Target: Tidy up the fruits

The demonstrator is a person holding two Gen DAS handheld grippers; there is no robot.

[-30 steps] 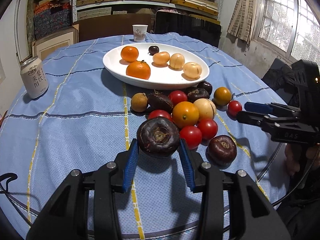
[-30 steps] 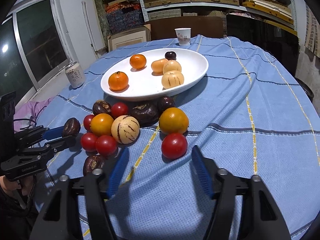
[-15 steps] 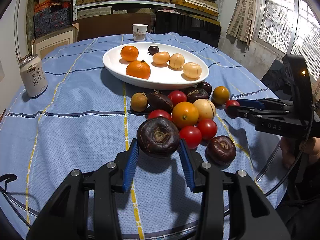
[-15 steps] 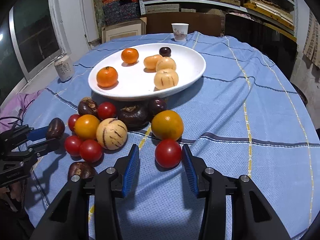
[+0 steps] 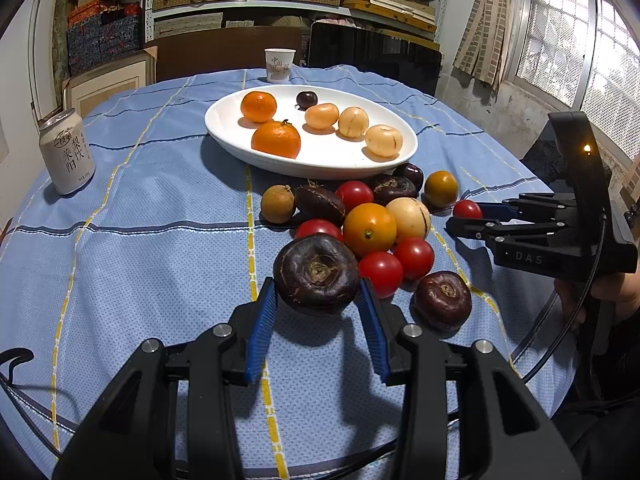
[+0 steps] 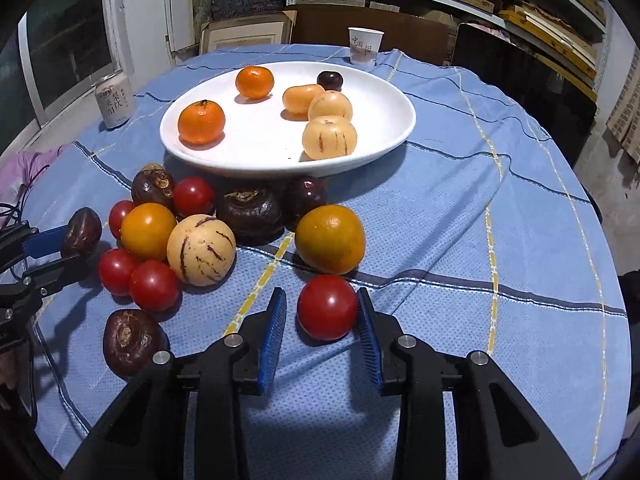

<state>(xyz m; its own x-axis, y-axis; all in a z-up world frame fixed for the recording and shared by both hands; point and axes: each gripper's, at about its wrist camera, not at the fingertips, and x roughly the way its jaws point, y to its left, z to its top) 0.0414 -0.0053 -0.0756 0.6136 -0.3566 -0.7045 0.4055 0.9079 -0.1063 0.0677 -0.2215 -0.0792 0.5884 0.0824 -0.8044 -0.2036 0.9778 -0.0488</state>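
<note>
Six fruits sit on the plate (image 6: 384, 80); left gripper (image 5: 318, 312) fingers clamp a dark fruit (image 5: 316, 274), right gripper (image 6: 322, 320) fingers closing around a tomato (image 6: 327, 306).

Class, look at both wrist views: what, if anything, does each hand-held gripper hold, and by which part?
The left hand-held gripper clamps the dark water chestnut by its sides. The right hand-held gripper is closing around the red tomato, one pad apparently short.

Purple cloth (image 6: 30, 164) cut off, left edge

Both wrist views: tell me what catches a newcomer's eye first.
A heap of red tomatoes, dark water chestnuts and orange fruit lies on the blue cloth before the white oval plate. The left gripper holds a big dark brown water chestnut; the right gripper is closing around a round red tomato.
</note>
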